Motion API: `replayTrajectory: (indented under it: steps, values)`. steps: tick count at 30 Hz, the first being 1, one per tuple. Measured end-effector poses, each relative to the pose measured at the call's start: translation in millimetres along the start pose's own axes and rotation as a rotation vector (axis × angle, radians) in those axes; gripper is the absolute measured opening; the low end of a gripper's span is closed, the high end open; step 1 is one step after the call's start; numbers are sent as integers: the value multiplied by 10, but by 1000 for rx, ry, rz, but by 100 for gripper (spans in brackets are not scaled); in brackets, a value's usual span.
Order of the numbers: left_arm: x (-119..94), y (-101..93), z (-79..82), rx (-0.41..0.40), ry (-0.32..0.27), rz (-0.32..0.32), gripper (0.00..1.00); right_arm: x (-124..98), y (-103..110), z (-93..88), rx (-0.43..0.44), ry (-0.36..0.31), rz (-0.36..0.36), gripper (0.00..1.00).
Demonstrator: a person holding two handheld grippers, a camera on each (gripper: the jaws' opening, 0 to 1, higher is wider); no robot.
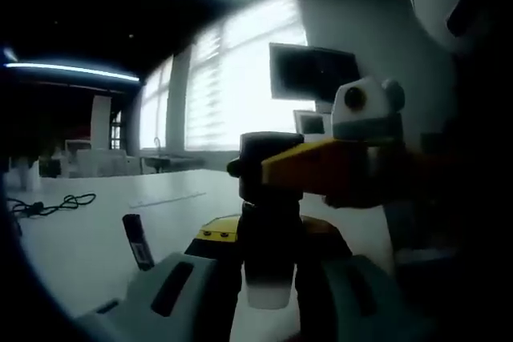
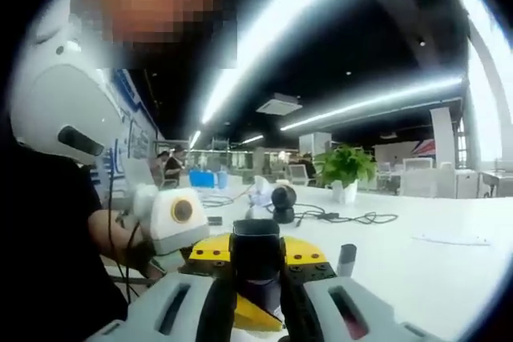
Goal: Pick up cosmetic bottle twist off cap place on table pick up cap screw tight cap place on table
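A white worktop [image 1: 88, 238] runs back to bright blinded windows [image 1: 240, 78] in the left gripper view, with a black cable [image 1: 48, 206] lying at its far left and a small dark stick-like item [image 1: 138, 242] standing just left of the tongs. A dark screen [image 1: 313, 70] hangs on the wall at right, and ceiling strip lights show above.

The left tongs [image 1: 268, 278] are closed on the bottle [image 1: 268, 270], gripping its pale lower body between the grey jaws. The right tongs' yellow-and-black jaws reach in from the right and clamp the black cap [image 1: 268, 166] at the bottle's top.

In the right gripper view a person's arm and dark sleeve [image 2: 48, 254] sit at left. The right tongs [image 2: 256, 278] are shut on the black cap [image 2: 256, 250], with the left tongs' yellow jaws behind it. The worktop [image 2: 417, 254] stretches right, carrying a cable [image 2: 353, 218] and a potted plant [image 2: 346, 170]; long ceiling lights cross above an open office.
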State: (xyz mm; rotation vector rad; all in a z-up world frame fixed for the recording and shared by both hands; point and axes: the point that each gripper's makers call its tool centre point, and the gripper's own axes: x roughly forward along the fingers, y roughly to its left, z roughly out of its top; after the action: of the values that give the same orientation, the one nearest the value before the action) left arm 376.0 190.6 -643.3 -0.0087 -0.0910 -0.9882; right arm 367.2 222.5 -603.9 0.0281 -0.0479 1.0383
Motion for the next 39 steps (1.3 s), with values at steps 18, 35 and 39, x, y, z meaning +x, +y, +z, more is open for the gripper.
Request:
replayTrajectory:
  steps: [18,35,39]
  values:
    - [25,186,-68,29,31,127,14,62,-183,-66,62,-10,-303,14]
    - [51,297,-24,140,39,284,14,-10,-281,-34,50,-50,-535,14]
    - [54,304,-17,153,43,285,14,-22,-301,-27,61,-54,-518,14]
